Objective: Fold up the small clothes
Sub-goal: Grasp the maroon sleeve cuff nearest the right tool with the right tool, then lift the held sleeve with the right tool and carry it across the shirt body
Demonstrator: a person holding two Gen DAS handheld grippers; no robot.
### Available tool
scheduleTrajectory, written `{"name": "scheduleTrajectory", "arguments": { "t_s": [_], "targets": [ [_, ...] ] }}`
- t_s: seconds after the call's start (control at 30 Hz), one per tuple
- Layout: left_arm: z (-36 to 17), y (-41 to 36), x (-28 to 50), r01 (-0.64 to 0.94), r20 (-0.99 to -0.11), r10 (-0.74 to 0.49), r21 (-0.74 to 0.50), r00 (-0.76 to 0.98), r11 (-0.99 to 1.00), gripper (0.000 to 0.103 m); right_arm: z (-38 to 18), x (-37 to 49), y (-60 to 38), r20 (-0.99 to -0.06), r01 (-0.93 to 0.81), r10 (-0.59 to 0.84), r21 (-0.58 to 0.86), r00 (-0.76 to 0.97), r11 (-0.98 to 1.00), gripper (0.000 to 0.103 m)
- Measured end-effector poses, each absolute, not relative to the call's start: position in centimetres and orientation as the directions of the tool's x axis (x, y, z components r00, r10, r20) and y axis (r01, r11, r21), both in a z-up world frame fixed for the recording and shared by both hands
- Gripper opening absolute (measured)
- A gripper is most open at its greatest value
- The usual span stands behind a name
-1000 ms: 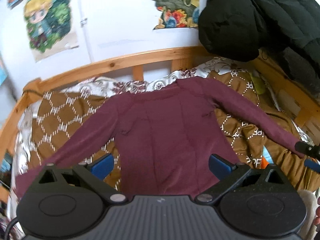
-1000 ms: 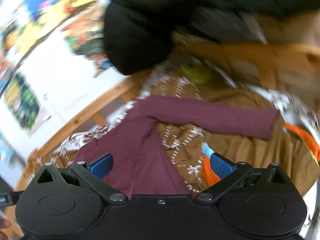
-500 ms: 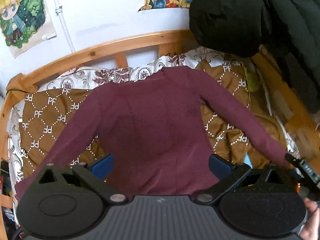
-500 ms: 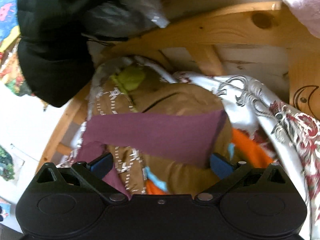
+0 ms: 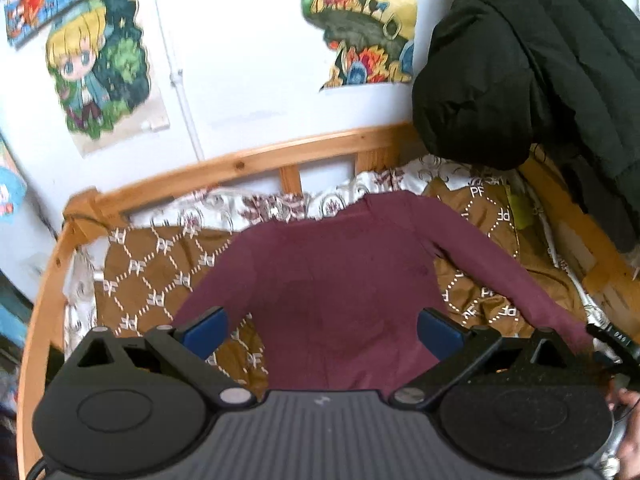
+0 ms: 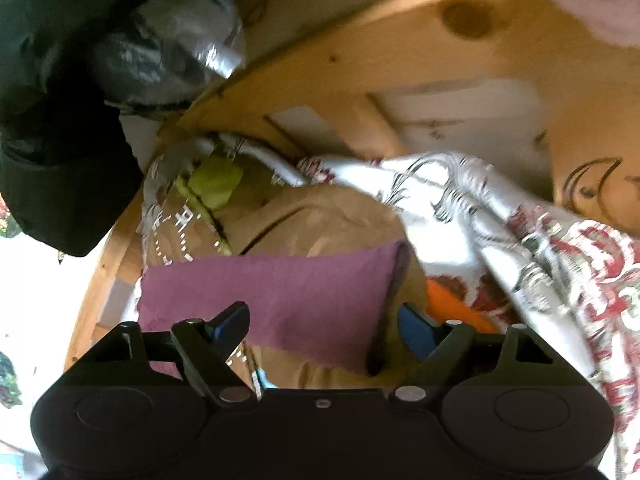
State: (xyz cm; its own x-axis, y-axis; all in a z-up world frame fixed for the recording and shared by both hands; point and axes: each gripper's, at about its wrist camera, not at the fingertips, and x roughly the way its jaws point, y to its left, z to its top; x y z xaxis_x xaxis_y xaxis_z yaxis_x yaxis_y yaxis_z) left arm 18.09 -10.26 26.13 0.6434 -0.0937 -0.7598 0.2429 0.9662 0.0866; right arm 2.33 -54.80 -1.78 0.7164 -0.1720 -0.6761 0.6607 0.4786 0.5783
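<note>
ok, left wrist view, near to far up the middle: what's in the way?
Left gripper → maroon top → floral sheet → wooden rail → white wall.

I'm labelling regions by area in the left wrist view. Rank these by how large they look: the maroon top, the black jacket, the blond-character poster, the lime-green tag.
1. maroon top and black jacket: too close in apparent area to rank.
2. blond-character poster.
3. lime-green tag, smallest.

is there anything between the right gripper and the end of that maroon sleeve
Nothing visible. The right gripper is open just short of the maroon sleeve, whose cuff lies uncovered on the brown quilt.
</note>
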Motion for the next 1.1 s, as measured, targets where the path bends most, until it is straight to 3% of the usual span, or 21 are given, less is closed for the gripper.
{"name": "scheduleTrajectory", "arguments": {
  "t_s": [0.17,0.3,0.43,0.6,0.73,0.8,1.1],
  "targets": [
    [23.3,-9.8,17.8,0.224,-0.75,-0.127,0.029,0.649,0.974,0.102,-2.4,1.9,-55.0,-0.705,0.688,-0.183,0.545,0.685,0.478,0.078],
    [21.2,-9.0,18.0,0.195,-0.763,-0.162,-0.048,0.625,0.98,0.102,-2.6,2.1,-55.6,-0.711,0.688,-0.172,0.545,0.682,0.479,0.066],
    [20.1,-8.1,17.6,0.143,-0.766,-0.122,-0.04,0.631,0.989,0.102,-2.8,2.9,-55.8,-0.727,0.696,-0.165,0.529,0.667,0.485,0.048],
    [20.4,-6.3,15.8,0.011,-0.716,-0.04,-0.045,0.697,0.999,0.102,-3.0,4.7,-55.5,-0.749,0.698,-0.17,0.477,0.641,0.534,0.042],
    [20.0,-4.7,14.5,-0.072,-0.74,-0.033,-0.109,0.672,0.991,0.102,-2.9,5.4,-55.7,-0.745,0.684,-0.178,0.455,0.643,0.571,0.018],
    [19.5,-4.2,13.5,-0.084,-0.757,-0.023,-0.103,0.653,0.991,0.102,-2.7,5.5,-55.7,-0.737,0.672,-0.181,0.449,0.651,0.59,0.011],
    [18.5,-5.4,10.8,-0.035,-0.769,0.031,0.011,0.639,0.999,0.102,1.1,6.0,-53.2,-0.658,0.542,-0.203,0.364,0.725,0.757,0.007]
  ]
}}
